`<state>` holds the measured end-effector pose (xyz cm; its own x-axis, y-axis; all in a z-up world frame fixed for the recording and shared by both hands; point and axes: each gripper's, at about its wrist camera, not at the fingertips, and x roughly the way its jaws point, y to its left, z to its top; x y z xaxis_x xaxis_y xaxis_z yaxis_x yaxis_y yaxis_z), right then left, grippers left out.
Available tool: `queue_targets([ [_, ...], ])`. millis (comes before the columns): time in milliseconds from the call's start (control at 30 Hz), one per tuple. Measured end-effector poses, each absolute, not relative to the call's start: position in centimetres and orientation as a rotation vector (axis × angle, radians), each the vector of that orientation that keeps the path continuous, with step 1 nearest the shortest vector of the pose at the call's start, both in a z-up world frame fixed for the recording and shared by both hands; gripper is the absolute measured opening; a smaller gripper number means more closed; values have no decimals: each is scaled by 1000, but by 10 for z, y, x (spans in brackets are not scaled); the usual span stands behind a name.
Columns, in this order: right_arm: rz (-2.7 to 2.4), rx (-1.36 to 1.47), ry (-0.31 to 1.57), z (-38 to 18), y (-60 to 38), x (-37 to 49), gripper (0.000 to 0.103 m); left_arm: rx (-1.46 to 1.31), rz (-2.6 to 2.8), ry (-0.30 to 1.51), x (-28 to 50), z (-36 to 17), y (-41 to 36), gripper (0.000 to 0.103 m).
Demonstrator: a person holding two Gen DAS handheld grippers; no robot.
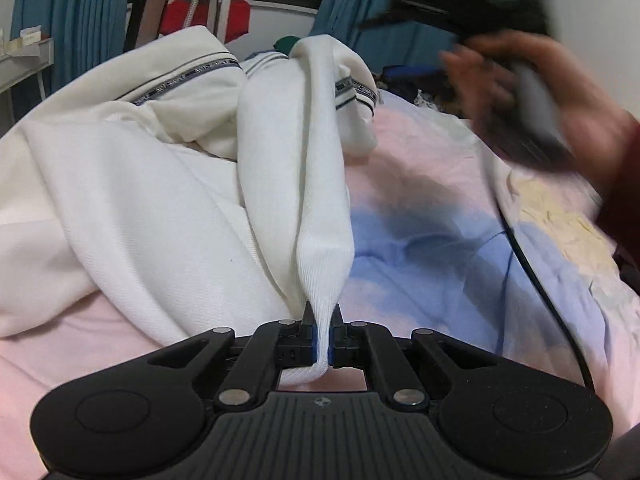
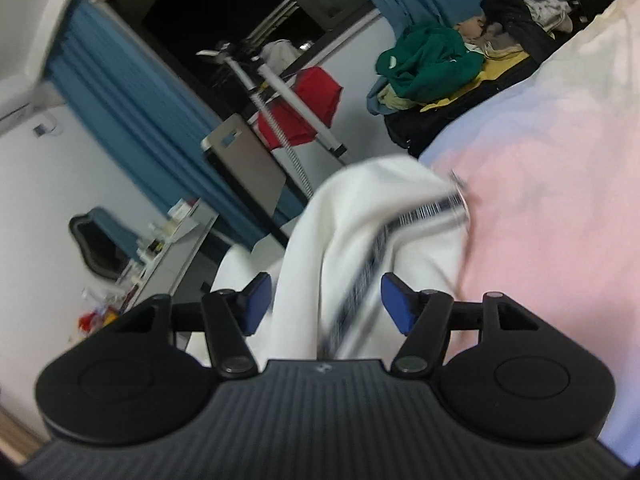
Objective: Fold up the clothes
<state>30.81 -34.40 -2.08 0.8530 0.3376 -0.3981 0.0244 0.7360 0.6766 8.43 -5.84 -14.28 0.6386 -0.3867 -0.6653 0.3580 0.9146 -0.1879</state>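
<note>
Currently, white ribbed knit garment with striped trim (image 1: pixel 312 184) is clamped between left gripper (image 1: pixel 322 334) pads; right gripper (image 2: pixel 325 300) is spread apart, blurred garment between its fingers.

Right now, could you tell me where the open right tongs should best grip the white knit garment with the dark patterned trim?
Grip the dark patterned trim band of the white knit garment, coming straight forward: it already lies between the spread right tongs.
</note>
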Motion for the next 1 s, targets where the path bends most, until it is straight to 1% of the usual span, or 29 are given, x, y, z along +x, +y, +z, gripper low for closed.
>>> queue_targets([
  [100, 68, 687, 606, -29, -337, 357, 67, -64, -440, 783, 95, -150, -58, 4],
  [233, -29, 807, 666, -56, -347, 397, 67, -121, -465, 799, 111, -155, -54, 4],
  [267, -27, 831, 677, -62, -347, 403, 65, -134, -472, 801, 113, -156, -52, 4],
  [300, -18, 838, 690, -67, -346, 409, 58, -146, -479, 802, 116, -157, -51, 4],
  [333, -16, 825, 704, -70, -344, 413, 46, -157, -486, 802, 118, -158, -49, 4],
  [367, -25, 802, 718, -71, -342, 415, 17, -164, -490, 802, 117, -158, -48, 4],
  [433, -41, 766, 702, -66, -341, 411, 9, -183, -497, 805, 120, -158, -45, 4],
  [667, -51, 786, 501, -25, -389, 344, 8, -201, -508, 761, 111, -143, -39, 4],
  [833, -153, 790, 315, -13, -451, 249, 7, -185, -520, 695, 102, -125, -37, 4],
  [933, -296, 881, 302, -37, -492, 187, 7, -175, -530, 664, 98, -116, -38, 4],
  [1000, -413, 991, 372, -67, -516, 152, 8, -167, -530, 665, 96, -113, -40, 4],
])
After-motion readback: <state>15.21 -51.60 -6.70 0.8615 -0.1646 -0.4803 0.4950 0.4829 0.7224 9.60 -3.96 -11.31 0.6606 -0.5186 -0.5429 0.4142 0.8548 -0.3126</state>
